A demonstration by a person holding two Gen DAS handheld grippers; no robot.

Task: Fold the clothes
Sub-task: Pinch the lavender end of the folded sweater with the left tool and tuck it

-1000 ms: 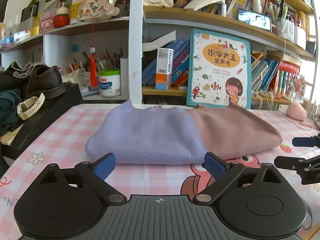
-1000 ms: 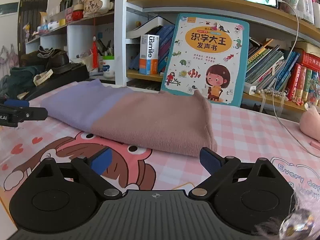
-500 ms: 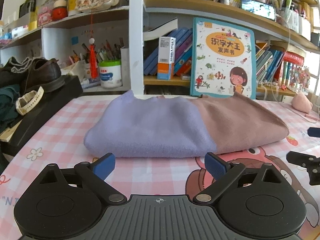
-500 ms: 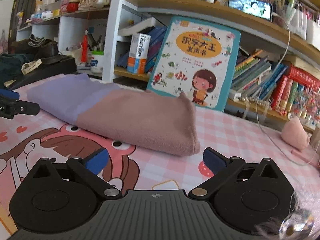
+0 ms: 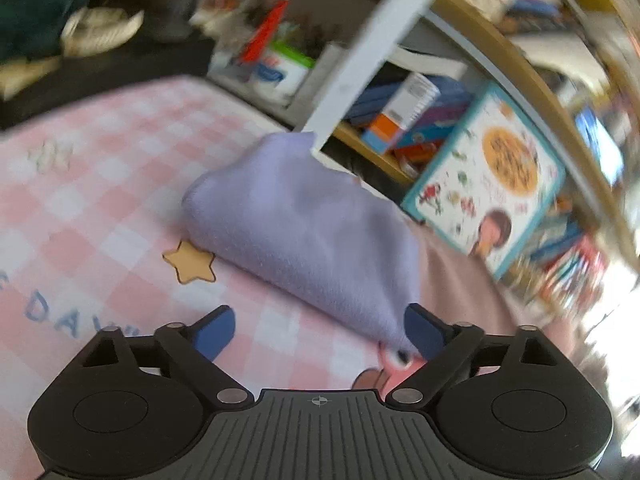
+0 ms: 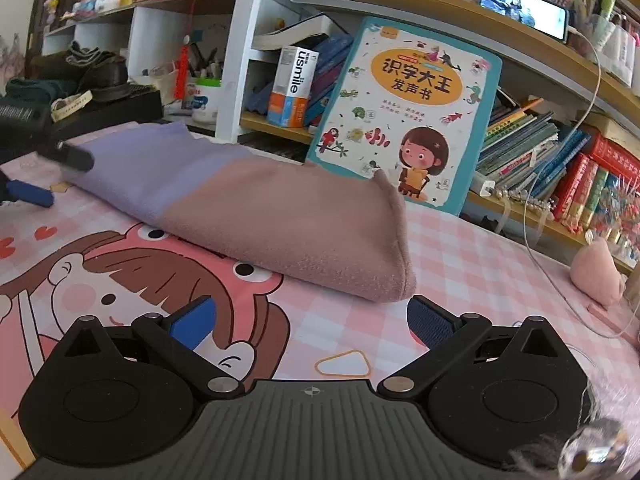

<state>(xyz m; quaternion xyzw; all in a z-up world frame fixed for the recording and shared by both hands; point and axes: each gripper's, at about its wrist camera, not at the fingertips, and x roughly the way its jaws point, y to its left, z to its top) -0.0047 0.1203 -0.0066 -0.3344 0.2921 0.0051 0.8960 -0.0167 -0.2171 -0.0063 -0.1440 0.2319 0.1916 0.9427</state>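
A folded garment, lilac [image 5: 304, 232] on its left half and dusty pink [image 6: 288, 216] on its right half, lies on the pink checked table mat [image 5: 80, 208]. My left gripper [image 5: 320, 332] is open and empty, tilted, close to the garment's lilac near edge, with the right fingertip beside the cloth. It also shows at the left edge of the right wrist view [image 6: 52, 176], at the lilac end. My right gripper [image 6: 312, 320] is open and empty, just in front of the pink end's near corner. The left wrist view is blurred by motion.
A shelf unit stands behind the garment with a children's picture book [image 6: 408, 116] leaning on it, a white box [image 6: 292, 88] and rows of books [image 6: 560, 152]. Shoes on a black box [image 6: 104, 88] sit at the far left. A pink plush [image 6: 596, 272] and a white cable [image 6: 560, 280] lie right.
My left gripper has swung left and rolled, now close to the lilac end; its view is blurred. My right gripper has edged closer to the pink end. The garment has not moved.
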